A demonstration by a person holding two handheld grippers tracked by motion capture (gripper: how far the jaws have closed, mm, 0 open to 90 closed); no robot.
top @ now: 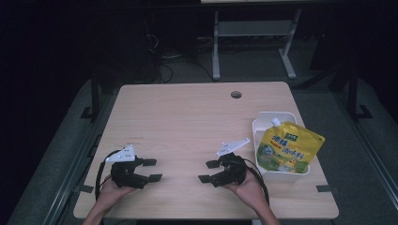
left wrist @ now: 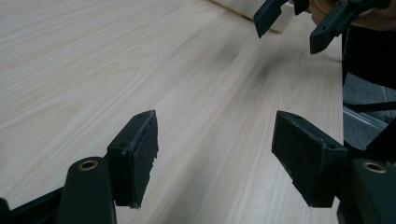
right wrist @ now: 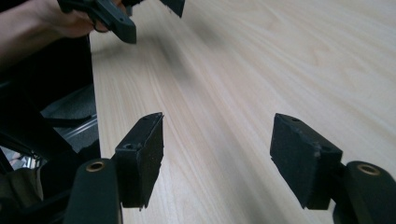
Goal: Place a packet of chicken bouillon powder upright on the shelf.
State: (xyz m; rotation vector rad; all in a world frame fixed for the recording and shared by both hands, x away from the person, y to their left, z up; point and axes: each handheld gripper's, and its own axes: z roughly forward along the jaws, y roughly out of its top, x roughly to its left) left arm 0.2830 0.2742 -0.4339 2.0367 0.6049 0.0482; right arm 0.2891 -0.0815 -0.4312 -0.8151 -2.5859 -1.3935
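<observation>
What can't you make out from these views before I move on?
- Yellow pouch, high view: the print is too small to read.
- White bin, high view: the pouch covers its inside, so anything underneath is hidden.
- White bin in the left gripper view: cut off by the top edge; the right gripper crosses it.
- Left gripper, right gripper view: cut by the top edge.

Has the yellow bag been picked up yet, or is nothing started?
Nothing looks started. The yellow bag lies in the white tub at the table's right side. Both tongs, left and right, are open, hold nothing, and hover near the front edge. Any job is still ahead.
</observation>
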